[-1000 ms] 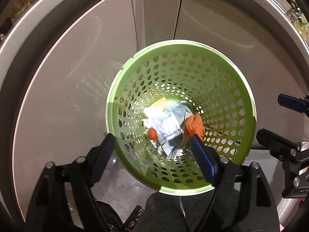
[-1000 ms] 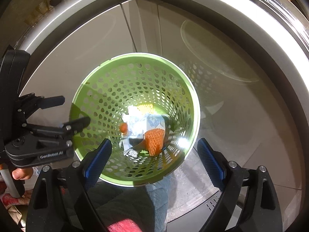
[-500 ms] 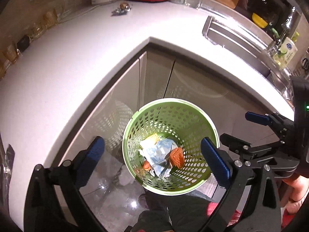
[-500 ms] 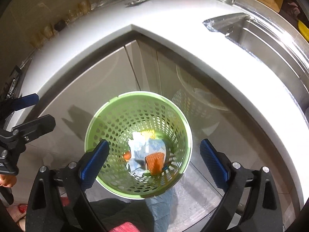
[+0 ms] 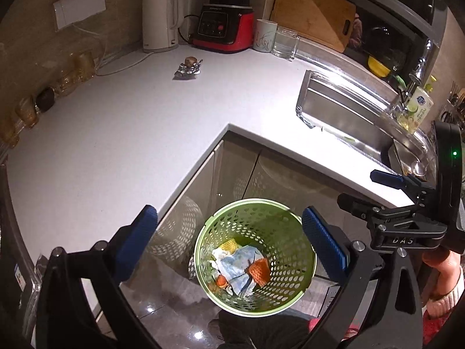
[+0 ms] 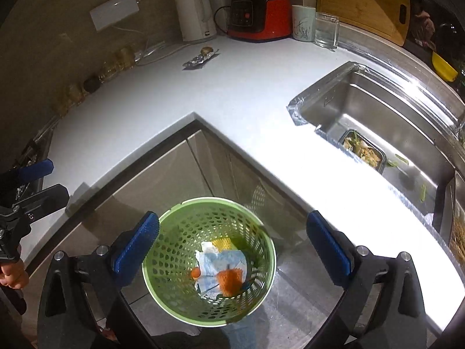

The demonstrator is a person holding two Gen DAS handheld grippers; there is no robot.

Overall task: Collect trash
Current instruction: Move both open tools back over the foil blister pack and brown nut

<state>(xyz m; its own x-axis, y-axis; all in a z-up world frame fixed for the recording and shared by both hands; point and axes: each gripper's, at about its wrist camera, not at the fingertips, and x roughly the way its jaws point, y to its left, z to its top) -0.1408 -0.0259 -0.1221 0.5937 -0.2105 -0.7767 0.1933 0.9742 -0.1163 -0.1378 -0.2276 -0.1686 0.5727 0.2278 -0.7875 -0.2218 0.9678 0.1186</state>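
Trash remaining: a crinkled foil wrapper [image 5: 187, 71] lying flat on the white surface [image 5: 122, 133], long axis running toward the kettle [image 5: 159, 21], a small brown lump [image 5: 191, 60] at its far end. Green perforated basket [image 5: 290, 299], upright on the floor below the surface corner, holds crumpled blue-white paper [image 5: 237, 266], orange netting [image 5: 259, 270], a yellow piece and a small orange ball. Left tool [image 5: 229, 242] and right tool [image 6: 232, 244]: both spread wide, nothing between them, the right's jaws just widened further; both above the basket, well apart from the wrapper.
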